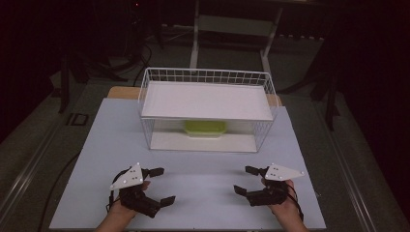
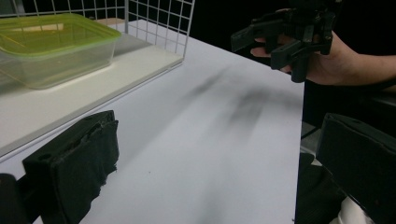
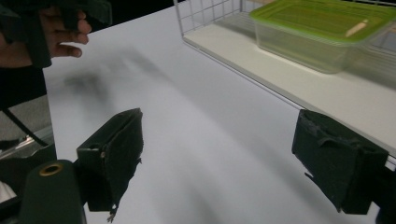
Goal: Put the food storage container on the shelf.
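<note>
wire rack (image 1: 153, 81): white grid walls, flat white shelf boards | container (image 1: 205, 128): clear plastic box, rounded corners, lime-green lid (translucent), on the rack's lower board under the upper shelf | left gripper (image 1: 160, 185): jaws wide apart, holding nothing, before the rack | right gripper (image 1: 244, 180): likewise gaping, empty, before the rack

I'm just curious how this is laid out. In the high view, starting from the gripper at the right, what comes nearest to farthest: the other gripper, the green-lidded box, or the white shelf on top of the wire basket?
From the right gripper:
1. Green-lidded box, ahead and slightly left, on the basket's floor.
2. Left gripper, straight across the table.
3. White shelf, farther back, on top of the wire basket.
</note>
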`<state>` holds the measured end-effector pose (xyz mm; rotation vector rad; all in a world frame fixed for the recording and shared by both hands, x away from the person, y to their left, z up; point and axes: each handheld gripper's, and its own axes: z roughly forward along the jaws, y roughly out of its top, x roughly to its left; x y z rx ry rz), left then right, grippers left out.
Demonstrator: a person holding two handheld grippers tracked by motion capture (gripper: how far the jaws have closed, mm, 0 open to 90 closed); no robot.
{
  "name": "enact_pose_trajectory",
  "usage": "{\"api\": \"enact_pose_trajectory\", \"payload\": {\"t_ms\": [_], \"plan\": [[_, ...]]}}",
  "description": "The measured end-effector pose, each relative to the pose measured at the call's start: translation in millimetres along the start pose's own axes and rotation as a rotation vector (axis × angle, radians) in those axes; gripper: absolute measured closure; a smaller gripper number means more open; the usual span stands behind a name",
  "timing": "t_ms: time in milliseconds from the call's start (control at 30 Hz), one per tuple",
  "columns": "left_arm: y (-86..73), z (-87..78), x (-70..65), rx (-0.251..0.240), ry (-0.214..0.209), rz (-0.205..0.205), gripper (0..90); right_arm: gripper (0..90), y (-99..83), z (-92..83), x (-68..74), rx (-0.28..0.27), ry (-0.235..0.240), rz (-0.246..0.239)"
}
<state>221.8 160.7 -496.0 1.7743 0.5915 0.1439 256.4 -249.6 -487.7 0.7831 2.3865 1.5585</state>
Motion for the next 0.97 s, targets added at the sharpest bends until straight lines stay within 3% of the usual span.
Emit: {"api": "enact_pose_trajectory", "payload": {"t_ms": [133,400,433,467,700,967], "plan": [[-3.3,3.2,-0.3,0.025,-0.001,0.012,0.0,16.5,-3.8,7.9,1.5,0.024,0.015,-0.033],[-5.2,6.0,0.5,0.039,0.010,0.036,0.0,15.6,-7.1,16.8,0.9,0.038,0.033,-0.048],[-5.0,7.0,-0.1,0.071,0.034,0.059,0.0,15.1,-7.7,17.4,0.9,0.041,0.036,-0.049],[-5.7,7.1,-0.8,0.072,0.036,0.071,0.0,14.9,-8.0,18.0,0.4,0.046,0.038,-0.046],[-8.2,8.2,3.3,0.074,0.041,0.061,0.0,14.8,-9.0,18.9,-2.3,0.046,0.026,-0.055],[-9.1,5.8,7.8,0.044,0.048,0.032,0.0,14.9,-10.1,20.6,-4.2,0.051,0.025,-0.048]]}}
